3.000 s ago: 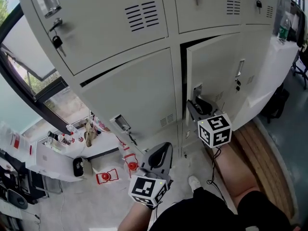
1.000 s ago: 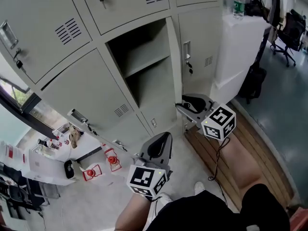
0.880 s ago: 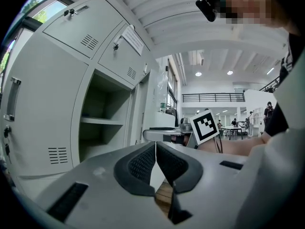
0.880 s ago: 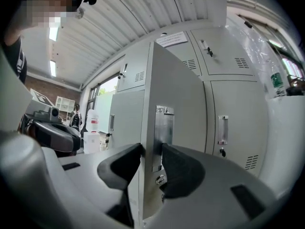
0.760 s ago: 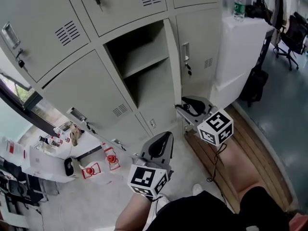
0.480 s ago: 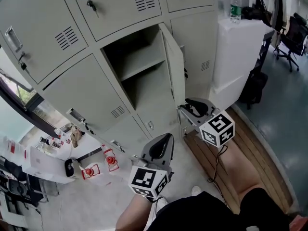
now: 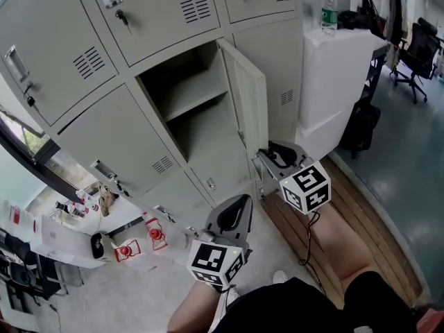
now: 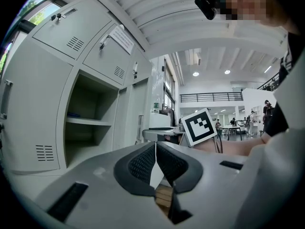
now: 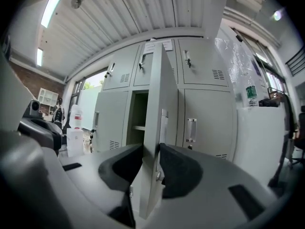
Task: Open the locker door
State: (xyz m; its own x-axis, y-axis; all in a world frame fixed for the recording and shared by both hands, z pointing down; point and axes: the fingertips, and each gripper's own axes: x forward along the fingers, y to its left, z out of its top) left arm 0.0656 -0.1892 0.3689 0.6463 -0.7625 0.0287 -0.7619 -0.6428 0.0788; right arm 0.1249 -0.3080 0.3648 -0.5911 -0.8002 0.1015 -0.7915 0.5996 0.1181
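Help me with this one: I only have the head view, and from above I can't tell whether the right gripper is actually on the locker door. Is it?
Observer: Yes. In the right gripper view, the free edge of the door stands between the jaws of the right gripper. The jaws are closing and look to touch both its faces.
Reviewer: Where on that edge?
Observer: Below the latch plate set into the edge.
Reviewer: And the other gripper, is it holding anything?
Observer: No. The left gripper view shows the left gripper with its jaws together and nothing between them.
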